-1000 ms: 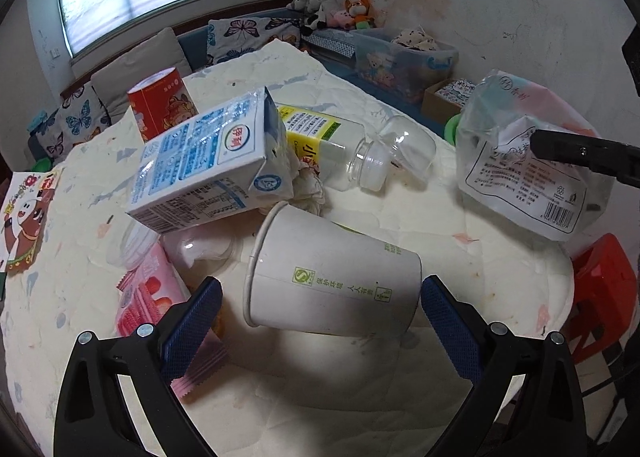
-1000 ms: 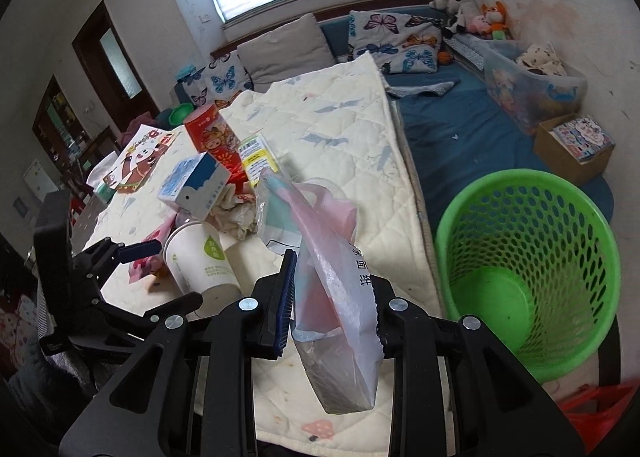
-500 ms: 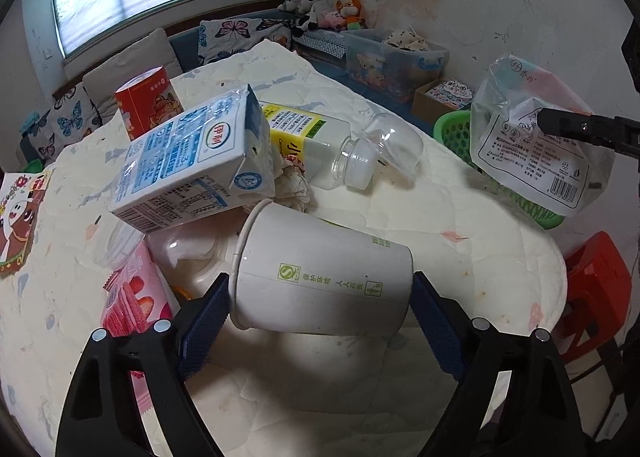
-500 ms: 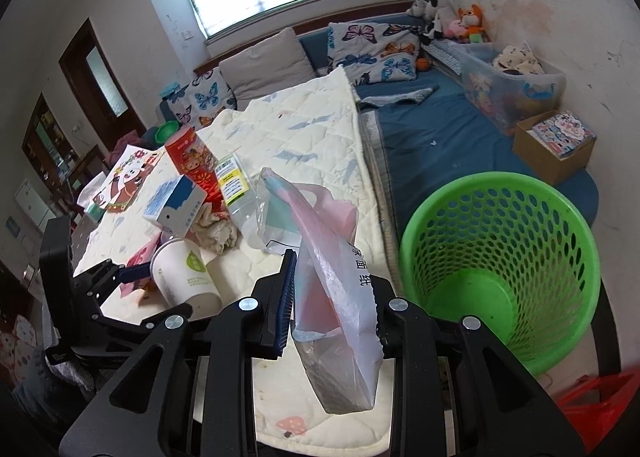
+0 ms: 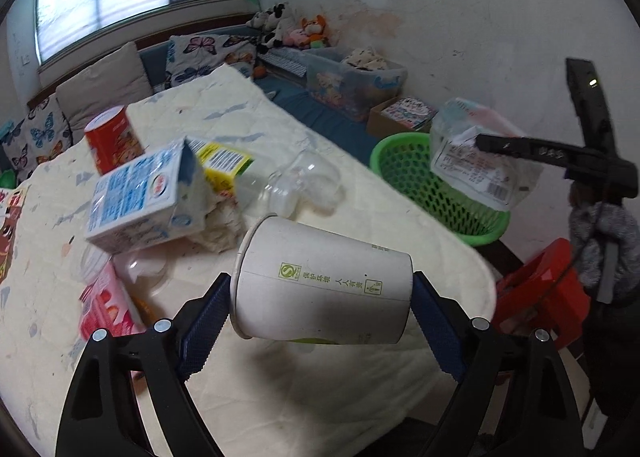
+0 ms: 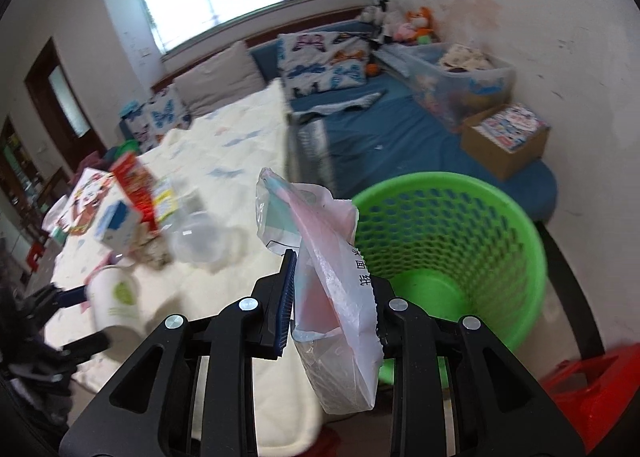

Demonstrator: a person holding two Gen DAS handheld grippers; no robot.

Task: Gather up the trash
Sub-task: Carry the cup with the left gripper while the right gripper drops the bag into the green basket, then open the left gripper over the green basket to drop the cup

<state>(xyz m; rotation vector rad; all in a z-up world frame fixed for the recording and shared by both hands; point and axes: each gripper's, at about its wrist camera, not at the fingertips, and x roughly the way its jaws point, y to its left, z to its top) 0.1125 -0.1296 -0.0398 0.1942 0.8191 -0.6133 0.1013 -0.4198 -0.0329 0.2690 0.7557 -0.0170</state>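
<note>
My left gripper (image 5: 320,309) is shut on a white paper cup (image 5: 324,285), held on its side just above the quilted table (image 5: 320,385). My right gripper (image 6: 330,297) is shut on a clear plastic bag (image 6: 332,257) with pink and teal print, held beside the rim of the green basket (image 6: 480,217). In the left wrist view the bag (image 5: 472,161) hangs over the basket (image 5: 432,185). On the table lie a blue milk carton (image 5: 144,197), a clear bottle with a yellow label (image 5: 260,177), a red can (image 5: 112,137) and a pink wrapper (image 5: 104,297).
A red stool (image 5: 544,289) stands by the table's near right corner. Crumpled tissue (image 5: 220,225) lies under the carton. A clear storage bin (image 6: 460,73) and a cardboard box (image 6: 508,137) sit on the blue mat by the wall.
My left gripper has closed on the paper cup and lifted it off the table. My right gripper has carried the plastic bag rightward, closer to the green basket.
</note>
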